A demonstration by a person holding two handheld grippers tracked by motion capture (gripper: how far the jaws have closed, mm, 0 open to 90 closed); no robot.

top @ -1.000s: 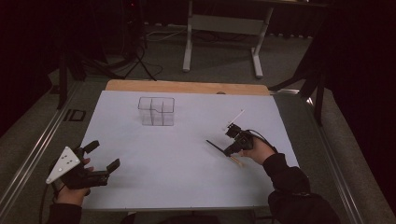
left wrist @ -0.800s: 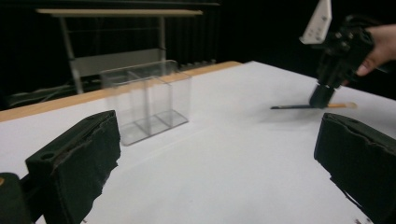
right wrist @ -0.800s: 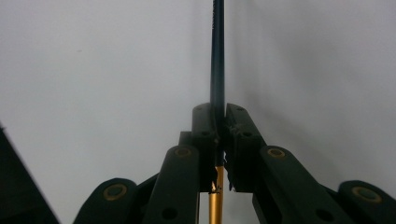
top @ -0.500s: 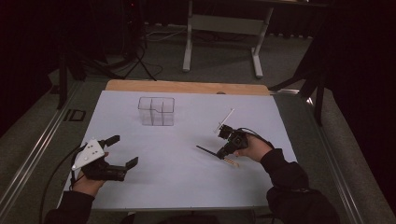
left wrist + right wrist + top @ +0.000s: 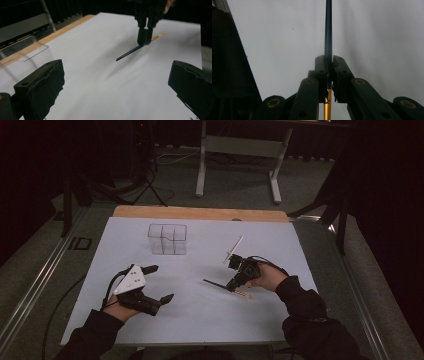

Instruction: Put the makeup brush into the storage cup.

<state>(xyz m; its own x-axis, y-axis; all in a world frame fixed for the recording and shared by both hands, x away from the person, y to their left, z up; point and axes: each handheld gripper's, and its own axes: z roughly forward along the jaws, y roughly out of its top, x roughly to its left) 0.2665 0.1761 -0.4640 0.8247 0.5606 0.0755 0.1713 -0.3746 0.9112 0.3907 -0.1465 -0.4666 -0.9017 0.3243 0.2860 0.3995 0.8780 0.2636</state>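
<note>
Near clear bin (image 5: 167, 239), pencil (image 5: 216, 283) gripped

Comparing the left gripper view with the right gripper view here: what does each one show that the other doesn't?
Left gripper view alone: the left gripper with its jaws wide apart, the clear compartment box, and the wooden table edge. Right gripper view alone: a close look at the right gripper with jaws shut on the stick. Both share the dark stick with its yellow end and the white sheet.

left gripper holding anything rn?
No. In the left gripper view the left gripper has its two black jaws wide apart, with bare white table sheet between them.
</note>
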